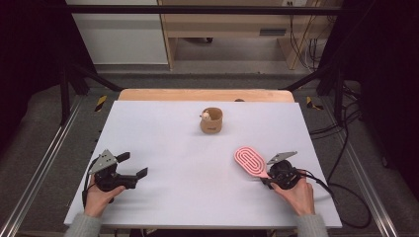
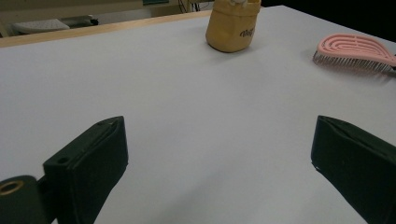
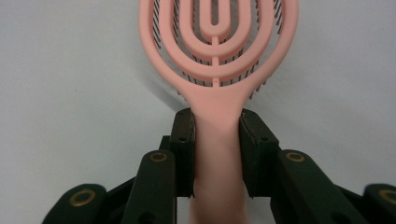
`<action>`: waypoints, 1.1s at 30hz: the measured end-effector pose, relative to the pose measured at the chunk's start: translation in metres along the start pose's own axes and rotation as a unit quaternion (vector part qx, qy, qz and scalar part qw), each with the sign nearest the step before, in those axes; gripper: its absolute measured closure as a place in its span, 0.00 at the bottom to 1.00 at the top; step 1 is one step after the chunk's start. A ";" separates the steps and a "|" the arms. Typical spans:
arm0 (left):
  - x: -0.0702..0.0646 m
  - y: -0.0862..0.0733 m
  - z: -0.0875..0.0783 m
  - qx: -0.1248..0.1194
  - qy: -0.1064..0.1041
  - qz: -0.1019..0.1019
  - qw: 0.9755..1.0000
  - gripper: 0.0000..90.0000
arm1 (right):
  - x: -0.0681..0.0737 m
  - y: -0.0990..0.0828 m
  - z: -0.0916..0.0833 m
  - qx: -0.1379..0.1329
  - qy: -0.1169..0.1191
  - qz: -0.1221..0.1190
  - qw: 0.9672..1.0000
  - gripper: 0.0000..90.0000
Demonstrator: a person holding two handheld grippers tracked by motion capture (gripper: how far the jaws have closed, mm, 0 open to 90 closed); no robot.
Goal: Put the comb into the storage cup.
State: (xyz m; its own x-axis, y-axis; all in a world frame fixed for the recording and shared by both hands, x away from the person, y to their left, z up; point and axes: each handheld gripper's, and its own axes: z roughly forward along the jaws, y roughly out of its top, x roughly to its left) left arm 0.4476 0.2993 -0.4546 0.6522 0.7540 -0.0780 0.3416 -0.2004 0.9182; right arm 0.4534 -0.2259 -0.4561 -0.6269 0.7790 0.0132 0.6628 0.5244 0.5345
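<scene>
Pink hairbrush (image 3: pixel 218 56) pinched by its handle in the right gripper (image 3: pixel 217 140).

Both black jaws press on either side of the handle just below the slotted oval head, which juts straight out past their tips, bristles facing down toward the white table (image 1: pixel 188 163). From above, the brush sits at the near right of the table. At the near left, the left gripper (image 1: pixel 129 167) holds nothing, its jaws spread wide apart. Farther back near the middle stands a small tan pouch (image 1: pixel 212 121).

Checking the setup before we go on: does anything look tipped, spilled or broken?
Nothing stands out. The tan pouch stands upright, and the pink hairbrush looks whole, its handle clamped in the right gripper.
</scene>
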 end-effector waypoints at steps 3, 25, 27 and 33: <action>0.000 0.000 0.000 0.000 0.000 0.000 1.000 0.04 | 0.000 0.000 -0.001 -0.004 0.001 0.002 1.000 0.77; -0.001 0.000 0.001 0.001 -0.001 -0.001 1.000 0.04 | 0.001 0.003 -0.014 -0.051 0.013 0.012 0.999 0.77; -0.001 0.001 0.001 0.001 -0.001 -0.001 1.000 0.04 | 0.001 0.003 -0.015 -0.055 0.014 0.012 0.998 0.77; -0.001 0.001 0.002 0.001 -0.002 -0.002 1.000 0.04 | 0.003 0.005 -0.017 -0.068 0.018 0.011 0.997 0.77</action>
State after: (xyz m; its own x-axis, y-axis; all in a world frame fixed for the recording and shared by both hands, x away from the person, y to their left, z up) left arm 0.4484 0.2969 -0.4549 0.6531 0.7526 -0.0836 0.3463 -0.1986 0.9169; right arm 0.4478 -0.2268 -0.4389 -0.6293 0.7752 0.0556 0.6163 0.4542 0.6433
